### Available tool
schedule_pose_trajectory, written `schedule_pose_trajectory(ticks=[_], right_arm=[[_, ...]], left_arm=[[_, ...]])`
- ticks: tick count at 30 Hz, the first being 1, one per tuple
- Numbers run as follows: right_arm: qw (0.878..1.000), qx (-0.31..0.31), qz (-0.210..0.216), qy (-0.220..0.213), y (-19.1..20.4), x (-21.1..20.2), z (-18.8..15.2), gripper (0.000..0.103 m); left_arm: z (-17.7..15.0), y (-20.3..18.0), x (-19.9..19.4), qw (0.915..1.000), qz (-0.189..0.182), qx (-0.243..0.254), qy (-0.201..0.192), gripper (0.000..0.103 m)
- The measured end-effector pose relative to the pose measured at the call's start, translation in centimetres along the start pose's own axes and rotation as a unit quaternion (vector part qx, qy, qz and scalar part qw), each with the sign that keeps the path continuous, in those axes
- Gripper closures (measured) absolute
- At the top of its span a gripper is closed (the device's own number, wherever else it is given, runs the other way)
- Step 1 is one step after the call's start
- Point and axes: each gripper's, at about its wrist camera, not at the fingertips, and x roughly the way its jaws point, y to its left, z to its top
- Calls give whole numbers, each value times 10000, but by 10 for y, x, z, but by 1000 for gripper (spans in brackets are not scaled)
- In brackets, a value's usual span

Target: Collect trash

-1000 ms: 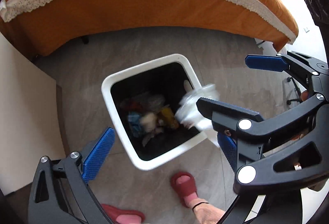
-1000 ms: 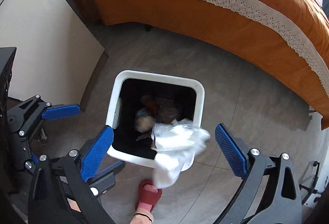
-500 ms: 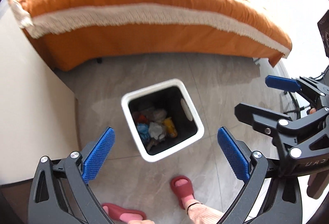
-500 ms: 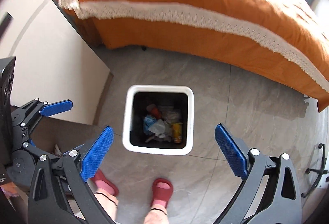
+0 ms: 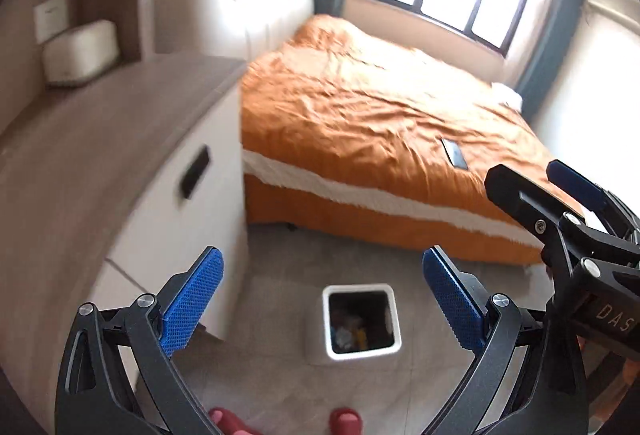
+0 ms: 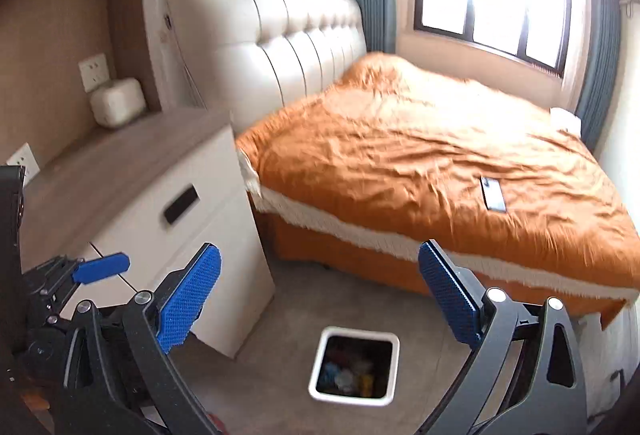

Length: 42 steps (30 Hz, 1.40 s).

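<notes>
Both grippers have risen from the white bin [image 6: 354, 371] and let go of the white wrapper, so that piece is collected. The left gripper [image 5: 322, 299] and right gripper [image 6: 320, 295] gape wide and empty (bin low between their fingers, trash inside). Farther off, a dark flat item [image 6: 493, 194] lies on the orange bed [image 6: 420, 155].

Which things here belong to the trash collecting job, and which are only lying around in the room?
Part of the job:
- white trash bin on the floor, with trash inside
- left gripper, open and empty
- right gripper, open and empty

Just lying about:
- dark flat device on the orange bed
- white box on the nightstand
- red slippers
</notes>
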Motion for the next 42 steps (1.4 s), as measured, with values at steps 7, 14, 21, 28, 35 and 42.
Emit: schedule_pose_trajectory(ticks=[7,14,21,28,35,42], right_arm=[[9863,-577,1449,-537,103,-29,59,5],[9625,-945,2444,-697,187,-39,86,5],[9411,-1338,3054,-565,257,-40,95,5],[9283,-1548,3316,-663,305,-43,104,5],[9291,-1550,3295,-643,333,-39,109,5],[9321,-1521,3232,-604,350,-35,112,5]], left_arm=[[25,80,-108,9878,1148,-697,-787,5],[19,152,-189,9601,2228,-1221,-1169,5],[3,221,-227,9310,2812,-2025,-1144,5],[-7,263,-248,9062,3234,-2430,-1227,5],[-4,293,-246,9089,3160,-2484,-1108,5],[1,311,-247,9111,3200,-2348,-1117,5]])
